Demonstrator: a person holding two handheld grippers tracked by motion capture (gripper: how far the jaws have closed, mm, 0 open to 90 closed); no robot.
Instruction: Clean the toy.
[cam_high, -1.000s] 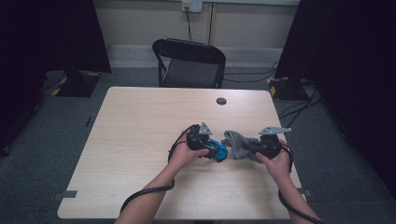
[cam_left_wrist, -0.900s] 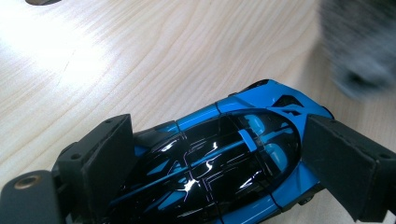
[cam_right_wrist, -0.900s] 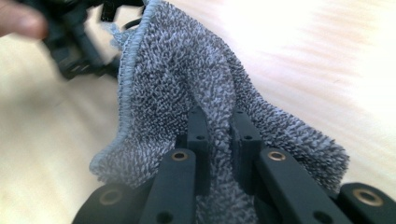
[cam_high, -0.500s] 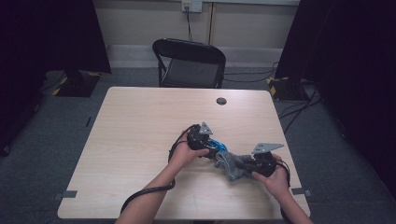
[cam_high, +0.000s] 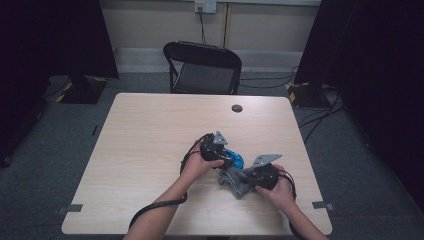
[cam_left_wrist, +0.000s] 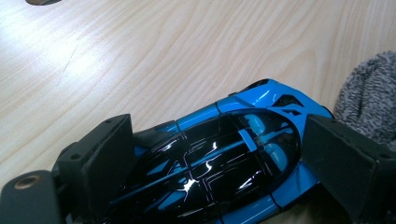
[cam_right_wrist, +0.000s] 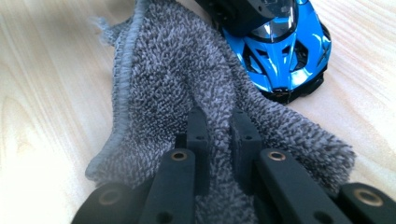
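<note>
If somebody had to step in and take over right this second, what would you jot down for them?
Left gripper: jaws on either side of the blue toy car, steadying it on the wooden table.
Right gripper: shut on a fold of the grey towel, which lies on the table next to the car's nose.
Done: car held, towel gripped and brought beside it.
Left: this looks like a wipe-down, so the towel probably goes over the car body next; whether any wiping is done, I cannot tell.
</note>
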